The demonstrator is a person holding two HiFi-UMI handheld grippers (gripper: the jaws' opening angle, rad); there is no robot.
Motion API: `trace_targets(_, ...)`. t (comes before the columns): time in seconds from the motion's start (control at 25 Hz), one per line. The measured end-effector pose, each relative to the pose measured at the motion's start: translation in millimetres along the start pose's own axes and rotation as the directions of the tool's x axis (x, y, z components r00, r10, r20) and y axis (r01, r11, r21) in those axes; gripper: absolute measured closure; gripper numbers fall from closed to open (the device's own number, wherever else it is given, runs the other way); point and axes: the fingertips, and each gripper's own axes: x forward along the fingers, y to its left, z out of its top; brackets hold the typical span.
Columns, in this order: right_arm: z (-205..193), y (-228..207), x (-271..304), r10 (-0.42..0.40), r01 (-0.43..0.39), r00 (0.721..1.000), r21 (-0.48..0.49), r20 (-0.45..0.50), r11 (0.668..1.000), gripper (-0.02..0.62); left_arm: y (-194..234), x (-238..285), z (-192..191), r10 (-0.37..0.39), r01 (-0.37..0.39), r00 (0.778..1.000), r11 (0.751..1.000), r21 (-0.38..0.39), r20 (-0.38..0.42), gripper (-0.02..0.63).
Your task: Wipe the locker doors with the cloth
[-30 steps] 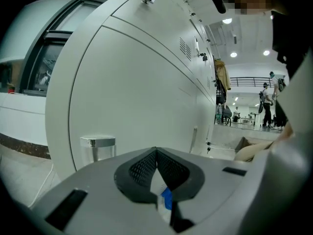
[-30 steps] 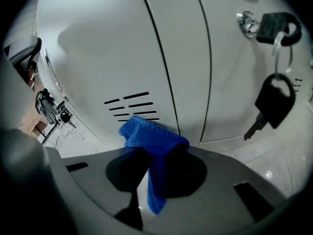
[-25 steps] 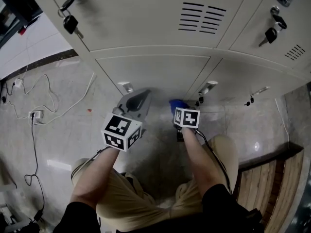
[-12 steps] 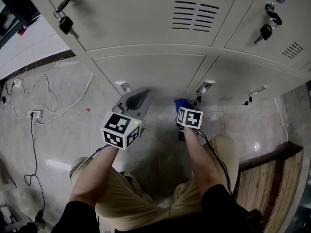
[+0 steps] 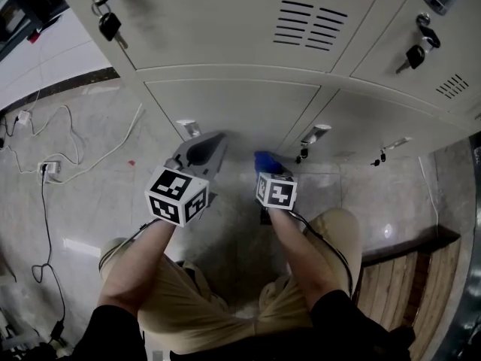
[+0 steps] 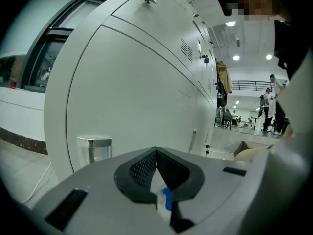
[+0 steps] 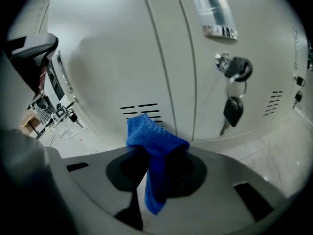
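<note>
Cloth (image 7: 157,140) sits pinched between the closed jaws of the right gripper (image 7: 149,156) at centre frame, its bunched end forward, probably to rub the lower locker door (image 5: 233,105). Left gripper (image 6: 156,155), jaws together and empty, hovers just beside it.

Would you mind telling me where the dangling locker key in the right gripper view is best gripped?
Probably the black head of the key, approached from the front with a jaw on each side: it hangs free on a ring below the lock, and the thin blade beneath offers little.
</note>
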Motion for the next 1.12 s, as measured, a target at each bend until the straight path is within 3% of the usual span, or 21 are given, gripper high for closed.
trace_targets(0.28,36,85,-41,0.219,-0.222,0.97,0.018,0.104,0.975,0.506,5,-9,6,0.034,-0.033,0.999,0.999,0.039,-0.003,0.597)
trace_targets(0.48,74,111,-84,0.295,-0.289,0.929,-0.059,0.224,0.956,0.507,-3,-28,29,0.051,-0.052,0.997,0.998,0.017,0.059,0.597)
trace_targets(0.68,113,117,-141,0.368,-0.324,0.852,-0.179,0.372,0.929,0.506,-18,-44,47,0.074,-0.078,0.994,0.996,0.05,0.077,0.597)
trace_targets(0.76,137,122,-163,0.411,-0.34,0.805,-0.236,0.428,0.91,0.506,-26,-48,55,0.083,-0.09,0.992,0.993,0.078,0.092,0.597)
trace_targets(0.88,162,119,-196,0.453,-0.289,0.742,-0.373,0.494,0.882,0.506,-40,-53,66,0.089,-0.092,0.986,0.996,0.013,0.139,0.597)
trace_targets(0.96,170,115,-208,0.46,-0.26,0.723,-0.413,0.516,0.873,0.507,-49,-56,71,0.063,-0.061,0.984,0.998,-0.017,0.167,0.597)
trace_targets(1.04,174,113,-214,0.47,-0.287,0.709,-0.393,0.526,0.874,0.508,-52,-57,69,0.05,-0.053,0.986,0.998,0.015,0.162,0.597)
trace_targets(1.12,173,113,-213,0.478,-0.309,0.714,-0.383,0.511,0.87,0.508,-49,-56,64,0.055,-0.058,0.987,0.998,0.016,0.15,0.597)
